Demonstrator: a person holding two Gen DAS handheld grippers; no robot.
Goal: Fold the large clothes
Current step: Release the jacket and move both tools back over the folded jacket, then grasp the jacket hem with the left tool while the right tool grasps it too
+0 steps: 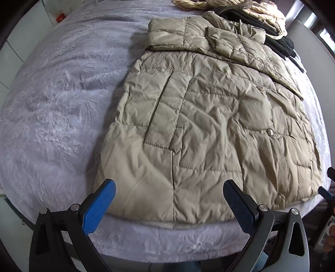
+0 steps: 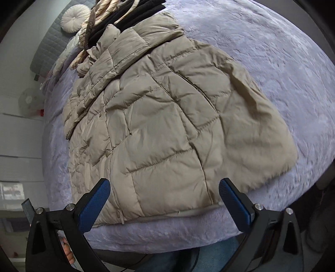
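A beige quilted puffer jacket [image 1: 209, 125] lies flat on the lavender bedspread [image 1: 52, 104], its sleeves folded across the upper body at the far end. Its hem lies along the near bed edge. My left gripper [image 1: 169, 193] is open and empty, hovering just above the hem near its left part. In the right wrist view the same jacket [image 2: 167, 125] fills the middle. My right gripper [image 2: 164, 191] is open and empty, just above the hem. The tip of the right gripper [image 1: 328, 184] shows at the right edge of the left wrist view.
A pile of other clothes, cream striped fabric [image 1: 219, 4] and black garments [image 1: 278, 35], lies beyond the jacket's collar. A round cream cushion [image 2: 75, 17] and grey quilted headboard [image 2: 50, 46] stand at the bed's far left. The bedspread [image 2: 282, 62] stretches to the right.
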